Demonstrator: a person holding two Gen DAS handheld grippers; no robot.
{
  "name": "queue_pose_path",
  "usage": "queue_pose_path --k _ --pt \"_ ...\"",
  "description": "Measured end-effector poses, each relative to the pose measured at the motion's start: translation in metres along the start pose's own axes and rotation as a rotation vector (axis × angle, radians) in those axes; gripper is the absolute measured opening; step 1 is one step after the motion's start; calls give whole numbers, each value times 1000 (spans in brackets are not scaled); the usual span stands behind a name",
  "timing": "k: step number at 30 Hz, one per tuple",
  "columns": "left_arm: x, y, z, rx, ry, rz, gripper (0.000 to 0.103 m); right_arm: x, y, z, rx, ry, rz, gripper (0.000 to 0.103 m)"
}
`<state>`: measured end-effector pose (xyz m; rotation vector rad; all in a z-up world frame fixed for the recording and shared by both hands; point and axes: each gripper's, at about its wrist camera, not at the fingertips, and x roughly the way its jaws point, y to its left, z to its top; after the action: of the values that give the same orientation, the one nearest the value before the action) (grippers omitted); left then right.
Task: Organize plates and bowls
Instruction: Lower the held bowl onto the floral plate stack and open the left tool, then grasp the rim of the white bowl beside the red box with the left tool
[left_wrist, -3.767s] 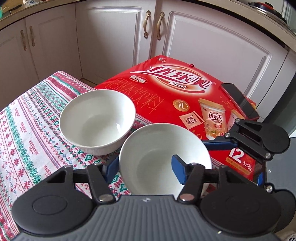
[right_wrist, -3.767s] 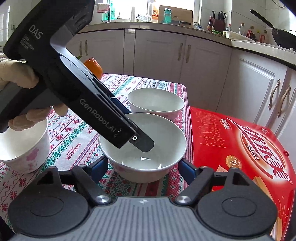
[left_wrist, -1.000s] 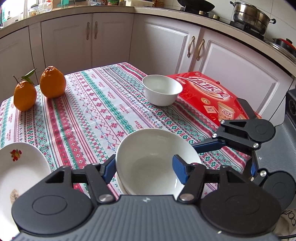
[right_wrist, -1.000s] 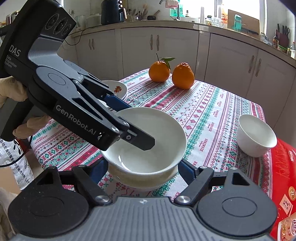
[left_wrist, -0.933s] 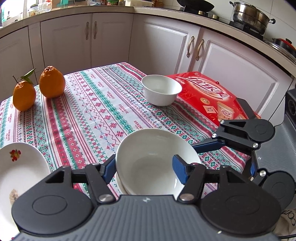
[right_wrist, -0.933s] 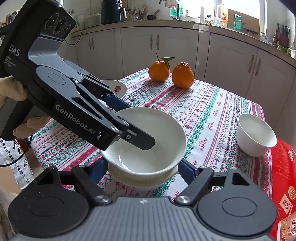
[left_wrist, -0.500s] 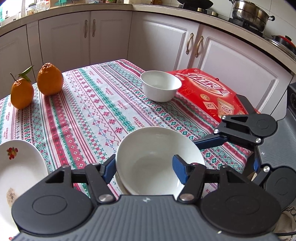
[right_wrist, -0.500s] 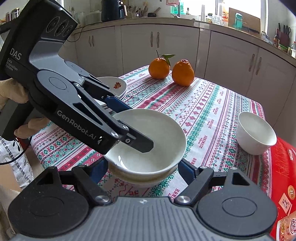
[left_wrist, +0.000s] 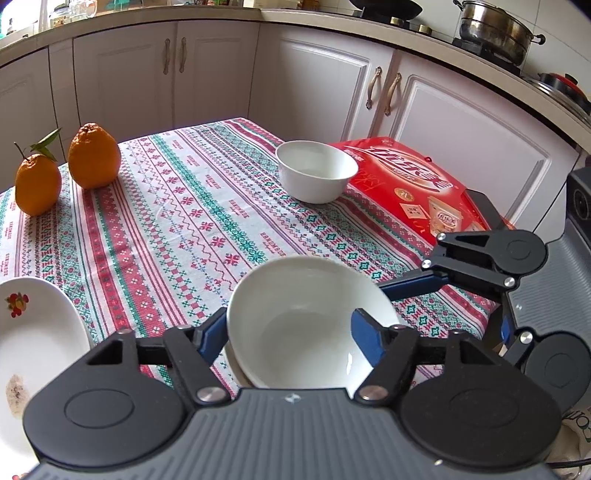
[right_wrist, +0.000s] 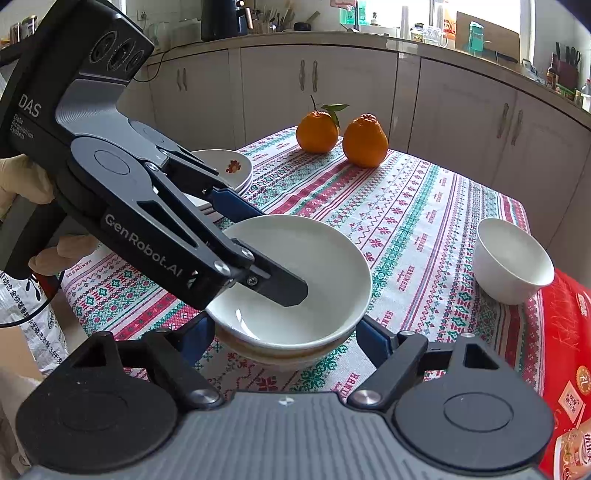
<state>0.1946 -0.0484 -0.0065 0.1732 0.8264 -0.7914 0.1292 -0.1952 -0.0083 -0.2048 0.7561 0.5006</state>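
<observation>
Sitting one inside the other, two wide white china bowls (right_wrist: 295, 295) made a small stack near the front edge of the table with the red, green and white patterned cloth (left_wrist: 177, 221), close to the person. The top bowl rested in the bottom one, so it no longer needed holding. The left black gripper with blue pads (left_wrist: 288, 332) had one finger inside the top bowl and one outside its wall, which is how it had pinched the rim. Its jaws were opening, with the bowl wall between them, and the pads did not seem to press on it. The right black gripper with blue pads (right_wrist: 284, 339) had a finger on each side of the stack, perhaps to keep it steady. Its jaws were opening too, and its pads stood a little away from the bowls. A gloved hand (right_wrist: 26, 184) held the left tool. A small deep white bowl (left_wrist: 316, 171) waited alone at the far right edge of the table, beside a flat red cardboard box (left_wrist: 417, 184). It probably should join the stack next. Some white plates with a red fruit picture (right_wrist: 229, 170) were piled at the left edge. Two bumpy orange fruits (left_wrist: 94, 155) sat at the far left corner, out of the way.
</observation>
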Motion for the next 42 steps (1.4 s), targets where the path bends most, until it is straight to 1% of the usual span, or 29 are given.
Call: queue_pose_path --k 1,2,5,10,12,14,19,23,29,35,42 --pt "-1 0 1 6 -7 12 80 -1 0 0 -1 -8 -5 96" --pt "-3 0 1 12 -15 17 80 -3 0 -1 -3 -18 -8 99" --pt "-8 2 6 13 -30 20 80 -9 -1 0 0 -39 1 99" --pt "-13 1 13 36 -39 35 81 -16 -4 1 10 -57 -17 100" --pt "-13 -1 16 53 -41 41 83 -20 -7 0 19 -66 -32 101" --pt "-13 -4 19 68 -45 39 88 -25 -12 -2 34 -78 -48 102" --pt "-8 -10 35 114 -48 41 90 -37 -32 -6 78 -105 -107 103" --pt "3 -18 52 162 -49 51 93 -42 -53 -11 119 -117 -153 103" --pt "28 -27 80 225 -63 50 96 -36 -84 -14 151 -108 -208 103" --pt "59 -27 112 241 -53 24 97 -25 -112 -13 174 -98 -244 103" --pt "96 -24 134 268 -31 16 97 -5 -139 -12 168 -73 -272 103"
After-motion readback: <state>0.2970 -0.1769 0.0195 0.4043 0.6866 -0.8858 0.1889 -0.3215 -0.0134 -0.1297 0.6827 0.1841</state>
